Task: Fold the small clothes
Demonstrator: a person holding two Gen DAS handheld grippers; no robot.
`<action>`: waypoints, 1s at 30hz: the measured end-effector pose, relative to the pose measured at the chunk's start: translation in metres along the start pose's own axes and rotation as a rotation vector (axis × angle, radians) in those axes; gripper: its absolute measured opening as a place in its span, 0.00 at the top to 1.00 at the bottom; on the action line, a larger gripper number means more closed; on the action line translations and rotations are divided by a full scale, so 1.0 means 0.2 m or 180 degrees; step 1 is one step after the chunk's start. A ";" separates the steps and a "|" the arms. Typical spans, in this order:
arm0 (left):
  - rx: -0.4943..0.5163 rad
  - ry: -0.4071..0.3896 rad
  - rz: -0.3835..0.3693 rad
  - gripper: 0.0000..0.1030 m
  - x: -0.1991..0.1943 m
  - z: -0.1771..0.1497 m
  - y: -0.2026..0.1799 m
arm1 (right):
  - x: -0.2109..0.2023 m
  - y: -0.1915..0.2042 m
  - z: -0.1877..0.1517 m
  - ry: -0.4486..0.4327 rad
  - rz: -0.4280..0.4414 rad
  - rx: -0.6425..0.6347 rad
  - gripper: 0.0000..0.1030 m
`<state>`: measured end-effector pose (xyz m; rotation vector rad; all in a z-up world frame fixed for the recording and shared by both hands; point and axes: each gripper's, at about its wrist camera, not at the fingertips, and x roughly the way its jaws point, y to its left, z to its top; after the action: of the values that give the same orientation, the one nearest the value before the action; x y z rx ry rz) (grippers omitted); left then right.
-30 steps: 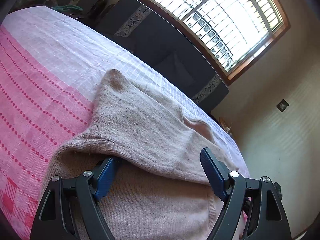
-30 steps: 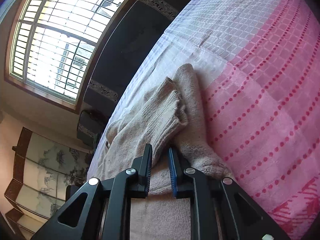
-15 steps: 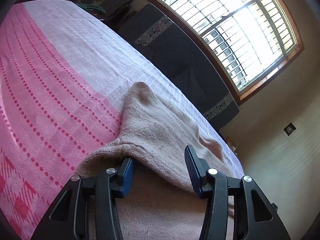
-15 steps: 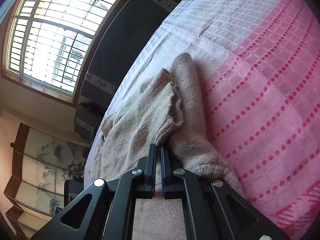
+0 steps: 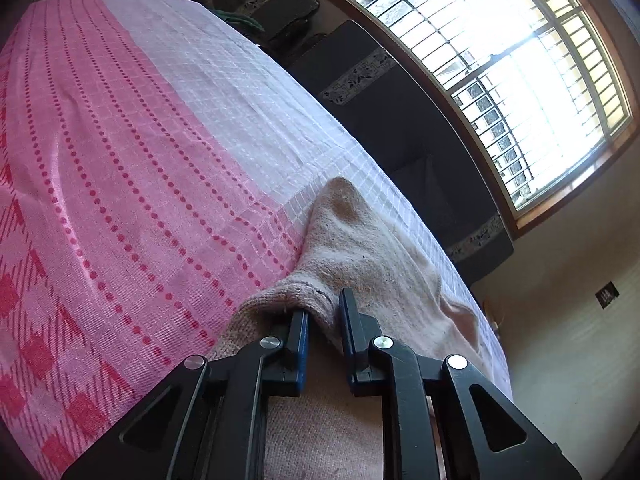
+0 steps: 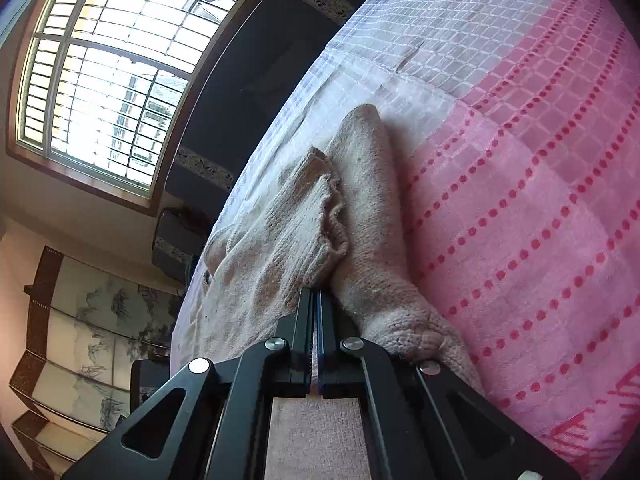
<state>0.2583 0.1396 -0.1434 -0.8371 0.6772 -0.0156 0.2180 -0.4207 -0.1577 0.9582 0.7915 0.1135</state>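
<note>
A small beige knitted garment lies on a pink and white bedspread. My left gripper has closed its jaws on a bunched fold at the garment's near left corner. In the right wrist view the same garment shows with a ribbed cuff folded over it. My right gripper is shut on the edge of that knitted layer, with the jaws almost touching.
The bedspread runs wide to the right in the right wrist view and to the left in the left wrist view. A dark sofa stands beyond the bed under a large barred window. A painted folding screen stands at the left.
My left gripper has closed from wide open onto the garment's fold. My right gripper has closed the last gap and now pinches the knitted edge.
</note>
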 end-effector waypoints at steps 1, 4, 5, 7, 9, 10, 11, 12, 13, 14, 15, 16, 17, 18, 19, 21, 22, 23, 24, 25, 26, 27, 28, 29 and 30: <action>0.0017 0.0007 0.0021 0.83 0.00 0.00 -0.01 | 0.00 0.00 0.00 -0.0005 -0.0004 -0.0003 1.00; 0.0060 0.0038 0.0035 0.83 0.01 0.00 -0.02 | 0.00 -0.01 0.00 -0.0010 -0.0010 -0.0008 1.00; 0.0078 0.0053 0.0047 0.83 0.01 0.00 -0.03 | 0.00 -0.01 0.00 -0.0011 -0.0001 0.0007 1.00; 0.0133 0.0074 0.0080 0.83 0.01 0.00 -0.05 | 0.00 -0.02 0.00 -0.0007 0.0017 0.0025 1.00; 0.0162 0.0090 0.0099 0.83 0.01 0.00 -0.06 | 0.00 -0.03 0.00 -0.0018 0.0021 0.0036 1.00; 0.0164 0.0101 0.0095 0.83 0.01 0.00 -0.05 | 0.00 -0.03 0.00 -0.0022 0.0017 0.0035 1.00; 0.0163 0.0109 0.0092 0.83 0.01 0.00 -0.05 | -0.01 -0.03 0.00 -0.0029 0.0019 0.0039 1.00; 0.0167 0.0115 0.0093 0.83 0.01 0.00 -0.05 | -0.01 -0.03 0.00 -0.0039 0.0026 0.0049 1.00; 0.0178 0.0118 0.0101 0.83 0.01 0.00 -0.05 | -0.01 -0.04 -0.01 -0.0048 0.0036 0.0054 1.00; 0.0194 0.0119 0.0115 0.83 0.01 0.00 -0.06 | -0.02 -0.04 0.00 -0.0052 0.0046 0.0056 1.00; 0.0211 0.0118 0.0130 0.83 0.01 0.00 -0.06 | -0.02 -0.04 0.00 -0.0059 0.0058 0.0061 1.00; 0.0222 0.0118 0.0139 0.83 0.01 0.00 -0.06 | -0.03 -0.05 0.00 -0.0071 0.0083 0.0075 1.00; 0.0227 0.0119 0.0141 0.83 0.01 0.00 -0.07 | -0.03 -0.05 0.00 -0.0074 0.0120 0.0093 1.00; 0.0222 0.0119 0.0136 0.83 0.01 0.00 -0.07 | -0.04 -0.06 0.00 -0.0089 0.0195 0.0128 1.00; 0.0218 0.0119 0.0134 0.83 0.00 0.00 -0.07 | -0.05 -0.07 0.00 -0.0083 0.0264 0.0161 0.98; 0.0214 0.0121 0.0128 0.83 0.01 0.00 -0.07 | -0.05 -0.10 0.02 -0.0059 0.0358 0.0283 0.98; 0.0219 0.0119 0.0134 0.83 0.01 0.00 -0.07 | -0.06 -0.11 0.02 -0.0075 0.0405 0.0365 0.98; 0.0222 0.0119 0.0135 0.82 0.01 0.00 -0.07 | -0.06 -0.12 0.02 -0.0082 0.0418 0.0413 0.98; 0.0222 0.0120 0.0134 0.82 0.01 0.00 -0.07 | -0.05 -0.11 0.03 -0.0069 0.0381 0.0418 0.98; 0.0222 0.0120 0.0133 0.82 0.01 0.00 -0.07 | -0.05 -0.10 0.04 -0.0060 0.0328 0.0402 0.98; 0.0224 0.0121 0.0131 0.82 0.01 0.00 -0.07 | -0.04 -0.09 0.05 -0.0057 0.0284 0.0377 0.98; 0.0227 0.0123 0.0128 0.82 0.01 0.00 -0.07 | -0.03 -0.08 0.06 -0.0050 0.0252 0.0361 0.97; 0.0231 0.0125 0.0125 0.81 0.00 0.00 -0.07 | -0.02 -0.07 0.07 -0.0037 0.0222 0.0363 0.97; 0.0230 0.0125 0.0124 0.81 0.00 0.00 -0.07 | -0.01 -0.07 0.07 -0.0027 0.0207 0.0390 0.97; 0.0231 0.0126 0.0121 0.81 0.00 0.00 -0.08 | -0.01 -0.07 0.08 -0.0021 0.0216 0.0431 0.96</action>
<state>0.2628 0.1289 -0.1333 -0.7558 0.7254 -0.0224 0.2232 -0.4408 -0.1623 1.1135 0.7681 0.1167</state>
